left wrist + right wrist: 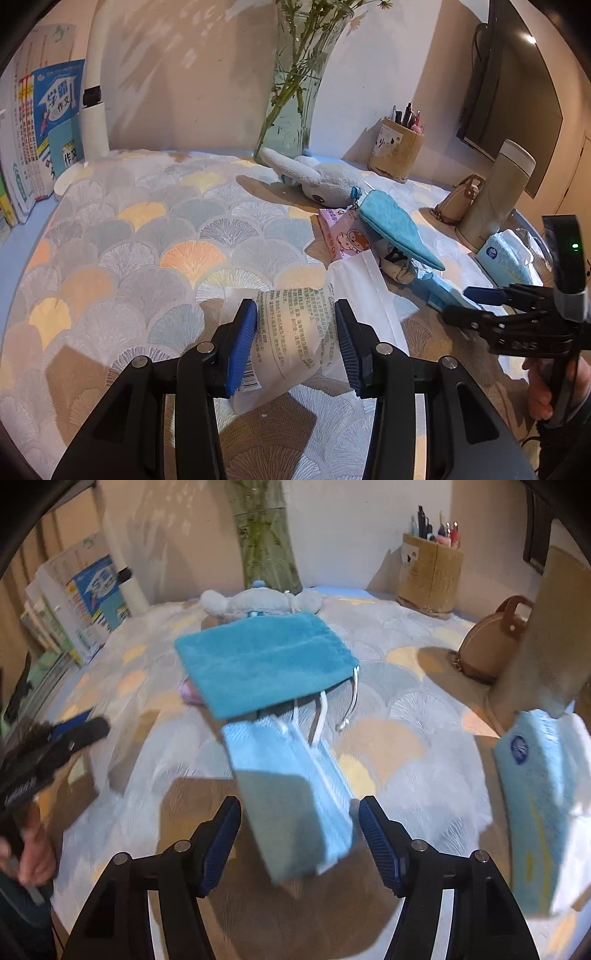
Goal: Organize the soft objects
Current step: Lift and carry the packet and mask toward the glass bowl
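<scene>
The left gripper (295,343) clamps a white pack (291,332) over the patterned cloth (147,229). The right gripper (299,842) stands open around a blue mask (295,794). A vase (295,85) stands at the far edge.

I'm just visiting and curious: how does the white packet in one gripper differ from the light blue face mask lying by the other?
The white packet is clear-white plastic with printed text and a barcode; the light blue face mask is pleated, with white ear loops. The packet is pinched by the left gripper; the mask lies free between the open pads of the right gripper. The mask's far end is tucked under a teal pouch; the packet is uncovered. Both are soft and flat.
</scene>
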{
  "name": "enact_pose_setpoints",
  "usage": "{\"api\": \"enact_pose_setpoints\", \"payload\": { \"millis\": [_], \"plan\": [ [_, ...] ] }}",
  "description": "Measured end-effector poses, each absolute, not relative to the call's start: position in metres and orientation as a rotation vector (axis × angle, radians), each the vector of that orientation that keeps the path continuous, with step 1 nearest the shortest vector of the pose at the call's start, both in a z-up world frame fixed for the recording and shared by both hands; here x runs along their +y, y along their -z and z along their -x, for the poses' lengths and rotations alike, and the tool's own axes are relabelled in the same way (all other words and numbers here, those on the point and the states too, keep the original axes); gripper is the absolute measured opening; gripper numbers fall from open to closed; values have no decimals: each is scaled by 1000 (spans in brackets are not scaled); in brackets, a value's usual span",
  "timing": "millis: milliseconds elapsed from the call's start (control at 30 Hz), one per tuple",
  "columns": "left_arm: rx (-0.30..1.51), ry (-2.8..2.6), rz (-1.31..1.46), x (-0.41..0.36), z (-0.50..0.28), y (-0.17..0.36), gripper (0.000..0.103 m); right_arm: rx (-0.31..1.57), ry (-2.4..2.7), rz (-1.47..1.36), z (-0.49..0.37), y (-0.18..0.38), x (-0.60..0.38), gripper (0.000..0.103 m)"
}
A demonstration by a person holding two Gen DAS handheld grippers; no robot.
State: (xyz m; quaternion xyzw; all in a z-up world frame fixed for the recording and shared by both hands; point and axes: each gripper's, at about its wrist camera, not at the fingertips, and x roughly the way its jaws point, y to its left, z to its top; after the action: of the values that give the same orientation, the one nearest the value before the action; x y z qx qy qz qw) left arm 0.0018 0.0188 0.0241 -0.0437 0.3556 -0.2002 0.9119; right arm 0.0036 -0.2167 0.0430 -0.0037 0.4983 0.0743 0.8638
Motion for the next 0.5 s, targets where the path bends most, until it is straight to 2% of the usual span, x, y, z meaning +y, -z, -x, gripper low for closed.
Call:
{"api": "enact_pose_setpoints", "payload": {
  "millis": [33,100,167,200,367,500],
  "plan": [
    [733,413,91,19,-2,-24,41,1042,-145,10,-6,-41,-216,59],
    [732,413,89,18,-1,-24,40,1026,-138,44,-6,-40,-211,41],
    [728,410,84,19,-1,-24,40,1010,-159,86,1,-42,-203,28],
    [727,409,83,19,-1,-25,40,1010,-176,88,5,-43,-201,25],
    [722,425,117,25,0,-34,38,983,-332,-30,39,-65,-201,24],
    [660,464,169,23,11,-64,38,904,-344,-65,55,-98,-214,24]
  ]
}}
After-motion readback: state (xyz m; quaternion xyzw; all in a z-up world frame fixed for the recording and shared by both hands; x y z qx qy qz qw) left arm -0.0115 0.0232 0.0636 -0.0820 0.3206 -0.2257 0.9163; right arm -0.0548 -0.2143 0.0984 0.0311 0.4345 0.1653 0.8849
